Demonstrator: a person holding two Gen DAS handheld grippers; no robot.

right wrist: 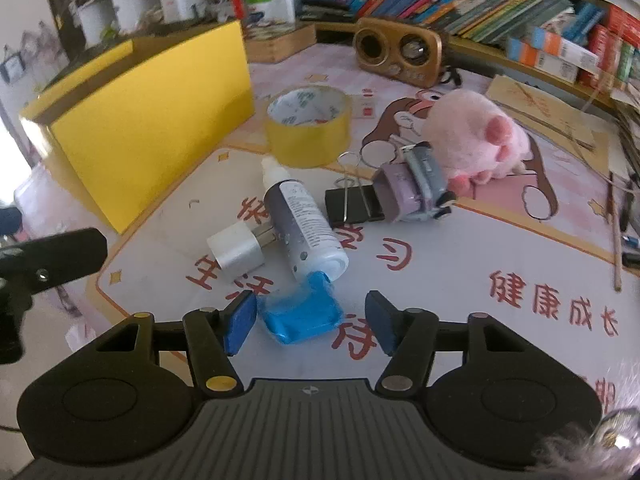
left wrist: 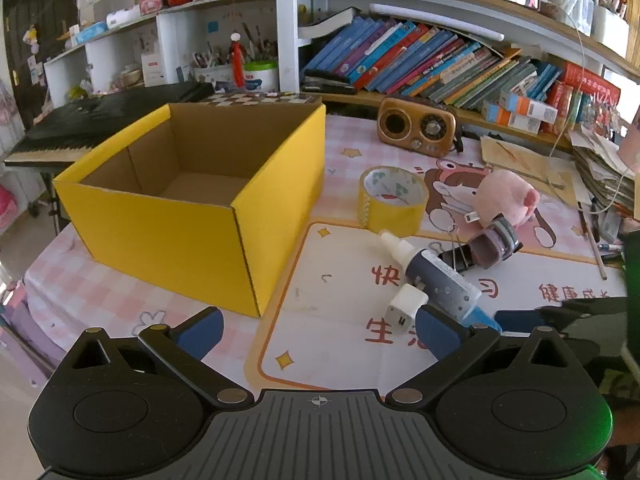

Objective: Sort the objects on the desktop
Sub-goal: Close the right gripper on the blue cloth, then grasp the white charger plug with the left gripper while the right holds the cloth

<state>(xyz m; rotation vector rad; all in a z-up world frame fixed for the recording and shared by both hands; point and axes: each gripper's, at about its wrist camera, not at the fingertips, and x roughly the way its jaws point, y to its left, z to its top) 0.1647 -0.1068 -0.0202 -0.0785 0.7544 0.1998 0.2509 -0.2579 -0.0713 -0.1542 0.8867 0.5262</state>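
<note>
An open, empty yellow cardboard box [left wrist: 192, 216] [right wrist: 152, 116] stands at the left of the desk mat. Right of it lie a yellow tape roll [left wrist: 394, 200] [right wrist: 308, 124], a dark bottle with a white cap [left wrist: 436, 276] [right wrist: 300, 224], a white charger plug [left wrist: 404, 308] [right wrist: 236, 252], a black binder clip [right wrist: 352, 204], a purple-grey gadget [left wrist: 494, 242] [right wrist: 412, 192], a pink plush toy [left wrist: 506, 196] [right wrist: 476, 140] and a blue soft packet [right wrist: 302, 312]. My left gripper [left wrist: 320, 332] is open above the mat, near the box corner. My right gripper [right wrist: 310, 322] is open with its fingers either side of the blue packet.
A brown retro radio [left wrist: 416, 128] [right wrist: 400, 54] stands at the back. Bookshelves with books [left wrist: 440, 60] run behind it. A keyboard [left wrist: 100, 116] sits behind the box. Papers and pencils [left wrist: 600, 184] pile at the right edge.
</note>
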